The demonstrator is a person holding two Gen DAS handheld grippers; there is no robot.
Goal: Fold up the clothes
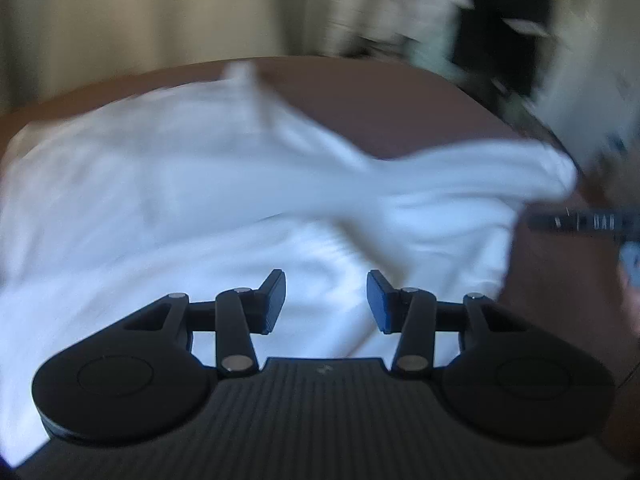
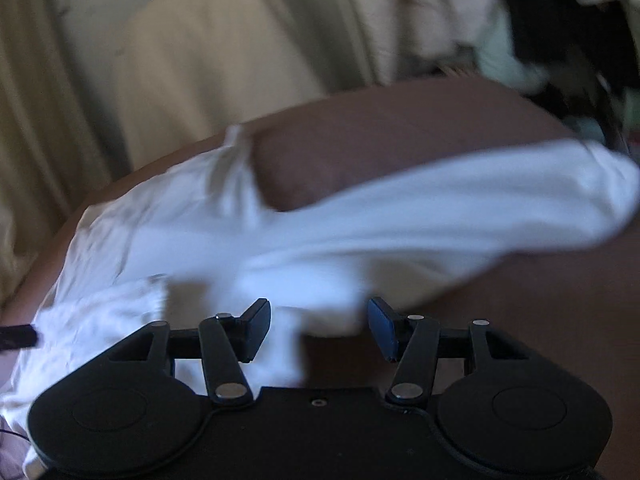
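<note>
The white garment (image 1: 208, 184) lies spread and crumpled on the brown table (image 1: 400, 116). The left gripper (image 1: 326, 300) and the right gripper (image 2: 319, 330) both have jaws spread, holding nothing.

I find no text, label, brand or number that I can read in either wrist view. To the right of the left gripper's jaws, a dark bar (image 1: 584, 222) at the edge of the left wrist view carries pale marks that may be characters, but blur leaves them illegible to me. A small pale mark sits on the ribbed housing (image 1: 320, 400) behind those jaws, too faint to make out.
</note>
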